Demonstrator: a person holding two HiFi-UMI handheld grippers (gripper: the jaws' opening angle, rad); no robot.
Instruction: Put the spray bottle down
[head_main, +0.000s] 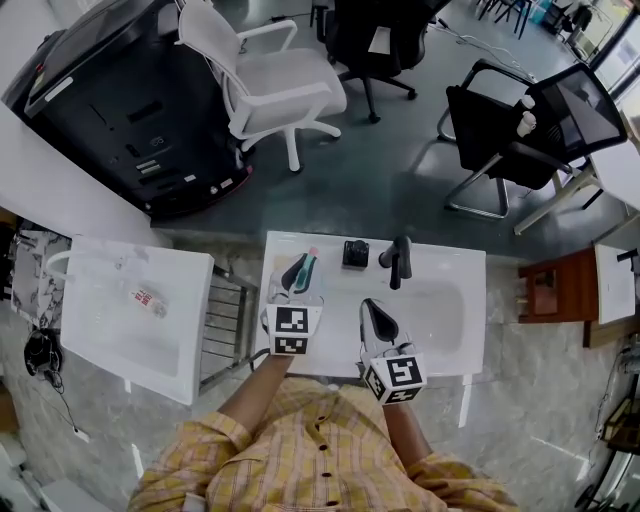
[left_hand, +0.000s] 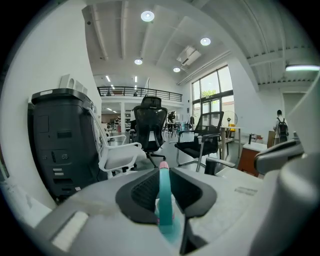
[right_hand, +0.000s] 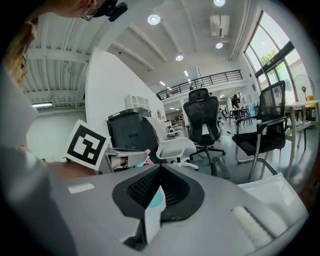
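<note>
A teal spray bottle (head_main: 302, 270) with a pink tip sits between the jaws of my left gripper (head_main: 298, 285), over the back left corner of the white sink counter (head_main: 450, 262). In the left gripper view the bottle (left_hand: 164, 192) stands upright, with the left gripper (left_hand: 166, 175) shut on it. My right gripper (head_main: 378, 318) hovers over the basin's front left, jaws close together. In the right gripper view a thin white piece with a teal top (right_hand: 152, 205) shows between the right gripper's (right_hand: 159, 187) pads; I cannot tell what it is.
A black faucet (head_main: 400, 260) and a small black fitting (head_main: 355, 253) stand on the counter's back edge. A second white basin (head_main: 100, 340) lies to the left. Beyond are a large black machine (head_main: 130, 100), a white chair (head_main: 270, 85), black chairs (head_main: 520, 130) and a wooden stand (head_main: 550, 285).
</note>
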